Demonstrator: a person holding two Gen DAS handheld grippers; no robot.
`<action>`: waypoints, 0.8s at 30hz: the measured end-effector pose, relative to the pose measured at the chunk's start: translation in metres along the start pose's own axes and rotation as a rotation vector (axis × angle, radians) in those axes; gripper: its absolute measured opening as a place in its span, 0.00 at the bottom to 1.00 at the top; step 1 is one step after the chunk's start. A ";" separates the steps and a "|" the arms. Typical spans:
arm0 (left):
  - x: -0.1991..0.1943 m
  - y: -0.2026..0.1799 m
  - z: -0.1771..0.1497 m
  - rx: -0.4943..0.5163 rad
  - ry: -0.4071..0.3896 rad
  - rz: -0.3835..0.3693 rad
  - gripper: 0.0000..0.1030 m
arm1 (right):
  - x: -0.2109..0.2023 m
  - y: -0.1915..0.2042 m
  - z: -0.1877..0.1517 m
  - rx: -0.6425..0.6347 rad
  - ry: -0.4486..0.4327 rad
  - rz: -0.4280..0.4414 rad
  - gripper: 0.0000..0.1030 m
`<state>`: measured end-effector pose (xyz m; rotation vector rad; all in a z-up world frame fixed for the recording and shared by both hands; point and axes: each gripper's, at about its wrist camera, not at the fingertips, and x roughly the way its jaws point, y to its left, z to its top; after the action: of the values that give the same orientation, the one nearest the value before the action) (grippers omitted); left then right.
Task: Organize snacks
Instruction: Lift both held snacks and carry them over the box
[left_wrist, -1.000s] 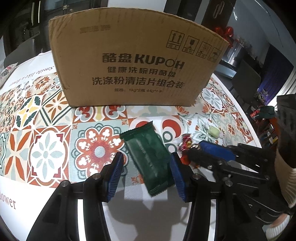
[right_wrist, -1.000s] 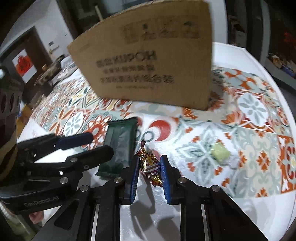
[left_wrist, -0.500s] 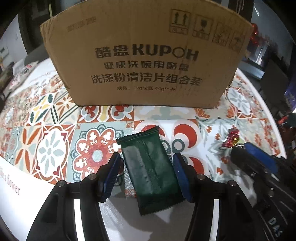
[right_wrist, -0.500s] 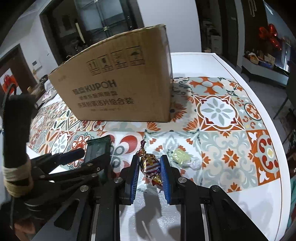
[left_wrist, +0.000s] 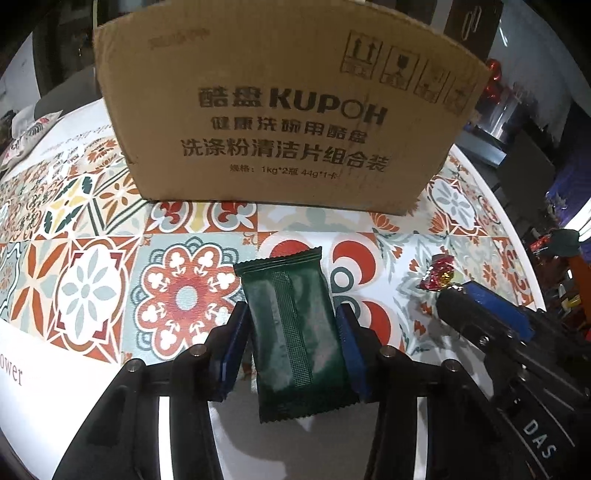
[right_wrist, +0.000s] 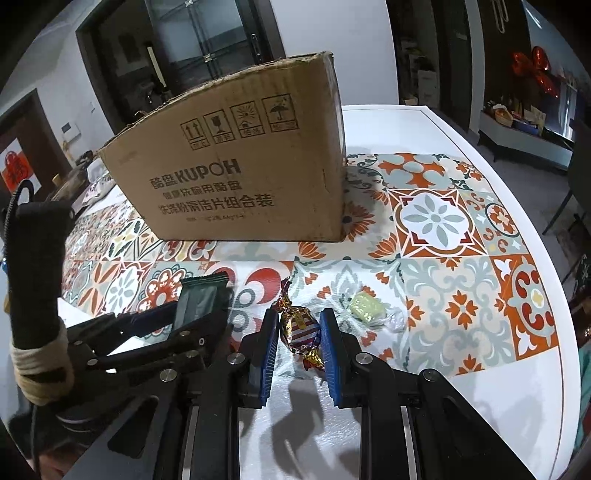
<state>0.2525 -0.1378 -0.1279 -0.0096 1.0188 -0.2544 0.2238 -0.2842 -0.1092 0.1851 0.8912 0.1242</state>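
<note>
A dark green snack packet (left_wrist: 295, 332) lies lengthwise between the blue pads of my left gripper (left_wrist: 291, 308). The jaws are closing and both pads touch its long edges. The same packet (right_wrist: 199, 299) and left gripper (right_wrist: 199, 314) show at the left of the right wrist view. My right gripper (right_wrist: 299, 314) is shut on a red-and-gold wrapped candy (right_wrist: 301, 328), held a little above the table with its shadow below. That candy (left_wrist: 439, 273) sticks out past the right gripper (left_wrist: 461, 291) in the left wrist view.
A large open cardboard box (left_wrist: 288, 110) printed KUPOH stands just behind both grippers on the patterned tablecloth (left_wrist: 92, 280). A pale green wrapped sweet (right_wrist: 365, 306) lies right of the held candy. The white table edge (right_wrist: 554, 332) curves at the right.
The left jaws have narrowed onto the green packet, which now sits straight between the pads. The right gripper, still holding the candy, has lifted slightly and turned.
</note>
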 end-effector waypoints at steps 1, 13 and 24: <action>-0.003 0.002 0.000 0.002 -0.005 -0.004 0.46 | -0.001 0.001 0.000 0.001 0.002 0.002 0.24; -0.055 0.012 0.003 0.050 -0.090 -0.065 0.46 | -0.024 0.015 0.002 0.008 -0.026 -0.001 0.24; -0.106 0.024 0.022 0.068 -0.203 -0.078 0.46 | -0.067 0.036 0.025 -0.015 -0.131 -0.015 0.24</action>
<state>0.2228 -0.0938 -0.0300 -0.0127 0.8084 -0.3518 0.2005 -0.2646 -0.0349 0.1709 0.7613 0.1035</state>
